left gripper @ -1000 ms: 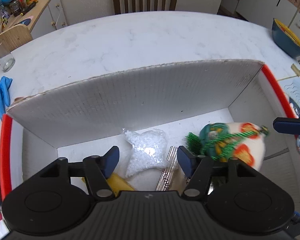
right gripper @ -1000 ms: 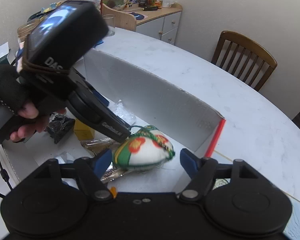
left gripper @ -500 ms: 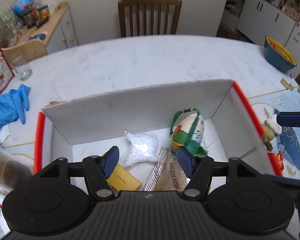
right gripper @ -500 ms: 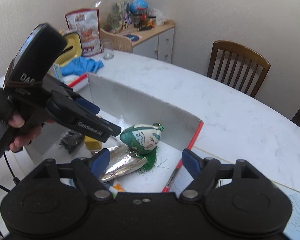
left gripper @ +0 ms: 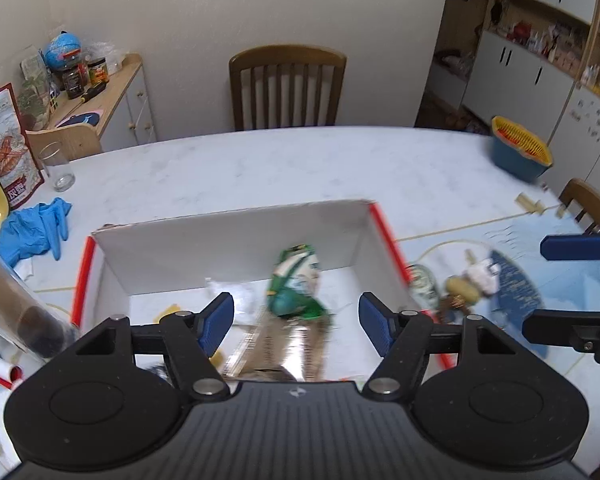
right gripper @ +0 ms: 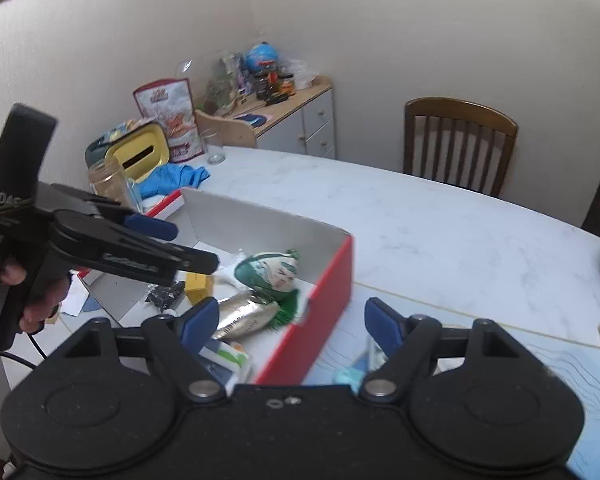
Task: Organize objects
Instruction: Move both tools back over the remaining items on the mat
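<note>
Both grippers are empty now and pulling up and away from the box. Closest in, the left gripper (left gripper: 296, 322) has its jaws spread, widened a touch in the last half second, with nothing between them. The right gripper (right gripper: 286, 326) has been opening too and stands wide, bare air between the pads, straddling the box's red side wall.

Just beyond the left fingertips, and below them, the stuffed ornament (left gripper: 296, 280) lies loose in the red-edged box (left gripper: 384, 232). A second ago it sat right between the right gripper's jaws; half a second ago it was already down among the other contents, and now it rests on the silver foil packet (right gripper: 244, 316), green fringe toward the red wall. So that piece looks delivered.

Past the left gripper's right jaw, outside the box wall, small trinkets (left gripper: 466, 280) sit on the blue mat (left gripper: 516, 292), still to be sorted by the look of it. One of them seems the likely next target.

Farther out, the marble table (left gripper: 300, 164) and a wooden chair (left gripper: 286, 88).
</note>
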`<state>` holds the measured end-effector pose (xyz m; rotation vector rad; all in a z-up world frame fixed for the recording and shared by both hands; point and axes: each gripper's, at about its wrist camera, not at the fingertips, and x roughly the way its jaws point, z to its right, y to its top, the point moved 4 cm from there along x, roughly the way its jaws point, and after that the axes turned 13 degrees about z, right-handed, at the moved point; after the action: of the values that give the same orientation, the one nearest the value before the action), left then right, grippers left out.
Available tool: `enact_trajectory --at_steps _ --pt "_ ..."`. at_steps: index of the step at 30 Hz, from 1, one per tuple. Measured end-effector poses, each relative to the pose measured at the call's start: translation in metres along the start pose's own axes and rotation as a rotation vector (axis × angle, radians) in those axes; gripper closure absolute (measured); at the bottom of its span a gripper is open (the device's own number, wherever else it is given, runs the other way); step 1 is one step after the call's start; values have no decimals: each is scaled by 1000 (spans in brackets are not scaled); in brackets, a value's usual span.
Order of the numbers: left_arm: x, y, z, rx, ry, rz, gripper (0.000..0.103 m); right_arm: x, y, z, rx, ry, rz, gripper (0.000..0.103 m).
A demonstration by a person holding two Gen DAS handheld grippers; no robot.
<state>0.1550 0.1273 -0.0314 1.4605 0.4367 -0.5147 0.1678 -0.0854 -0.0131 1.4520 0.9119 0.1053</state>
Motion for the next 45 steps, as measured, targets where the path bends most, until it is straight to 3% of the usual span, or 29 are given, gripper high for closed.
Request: enact_trajectory --at_steps 3,10,13,22,34,45 --pt "-10 2 17 -30 -18 25 34 -17 -7 21 22 -13 10 19" --pt "-15 -2 62 -46 -36 44 21 -53 -31 68 58 -38 5 8" --pt "-11 -7 84 -44 -42 46 21 -63 -42 88 58 -52 -1 4" --pt "7 -21 154 -22 -65 64 18 -77 -63 149 70 -99 -25 3" --pt "42 -63 226 87 -47 17 18 -54 -74 199 56 -87 -76 3" --pt "83 -103 223 -39 42 -100 18 -1 -87 204 35 -16 -148 5"
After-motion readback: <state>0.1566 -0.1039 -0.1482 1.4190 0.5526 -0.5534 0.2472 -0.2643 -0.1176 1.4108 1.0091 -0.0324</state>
